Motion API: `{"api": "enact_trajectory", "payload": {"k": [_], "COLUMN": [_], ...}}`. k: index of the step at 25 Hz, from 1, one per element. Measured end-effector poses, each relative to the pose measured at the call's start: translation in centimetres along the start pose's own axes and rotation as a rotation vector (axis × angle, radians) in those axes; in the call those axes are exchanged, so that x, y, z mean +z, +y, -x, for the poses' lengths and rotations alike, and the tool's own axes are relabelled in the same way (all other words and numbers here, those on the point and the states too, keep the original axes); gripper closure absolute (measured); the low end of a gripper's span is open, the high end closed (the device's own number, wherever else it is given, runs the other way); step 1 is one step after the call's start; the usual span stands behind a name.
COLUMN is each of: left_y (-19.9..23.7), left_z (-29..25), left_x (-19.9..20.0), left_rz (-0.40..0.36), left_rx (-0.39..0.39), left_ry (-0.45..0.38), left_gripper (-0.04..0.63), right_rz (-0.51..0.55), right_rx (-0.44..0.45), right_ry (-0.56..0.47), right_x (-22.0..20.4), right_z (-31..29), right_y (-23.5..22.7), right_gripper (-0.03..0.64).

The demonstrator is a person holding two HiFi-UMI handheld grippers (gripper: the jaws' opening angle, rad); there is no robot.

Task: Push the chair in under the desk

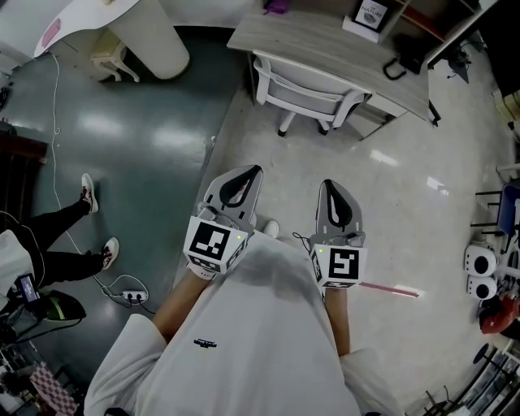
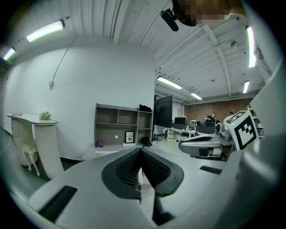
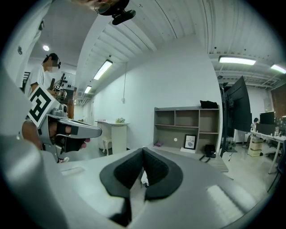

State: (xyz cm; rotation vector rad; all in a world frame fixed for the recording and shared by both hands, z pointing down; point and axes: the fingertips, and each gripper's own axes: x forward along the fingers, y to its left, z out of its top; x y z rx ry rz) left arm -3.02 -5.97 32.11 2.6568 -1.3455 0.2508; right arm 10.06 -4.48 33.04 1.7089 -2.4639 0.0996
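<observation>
Two grippers, one in each hand, point toward 12 o'clock in the head view. The left gripper (image 1: 250,172) has its jaws pressed together with nothing between them, and the right gripper (image 1: 328,185) is the same: jaws together, empty. Each carries one marker cube (two in all).

One white chair (image 1: 305,93) stands at 12 o'clock, well apart from both grippers. Its back faces the person and it sits against the near edge of the one wooden desk (image 1: 325,41). I cannot tell how far its seat reaches beneath the top.

On the desk are one framed picture (image 1: 371,14) and one black phone (image 1: 410,57).

At 9 o'clock a second person's two shoes (image 1: 88,192) rest on the dark floor, with one power strip (image 1: 130,296) at 8 o'clock.
</observation>
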Motion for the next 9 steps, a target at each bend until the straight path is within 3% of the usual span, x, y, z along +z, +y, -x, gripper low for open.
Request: {"api": "enact_trajectory", "payload": {"k": [9], "left_y": [0.1], "left_z": [-0.14], "left_x": [0.01], "left_rz": [0.008], "left_rx": [0.002], "left_ry": [-0.003], "left_gripper": [0.588], "right_rz": [-0.002], "right_rx": [-0.001], "right_ry": [-0.004], "right_x": [0.06], "right_z": [-0.18], "right_y": [-0.27], "right_gripper": [0.604]}}
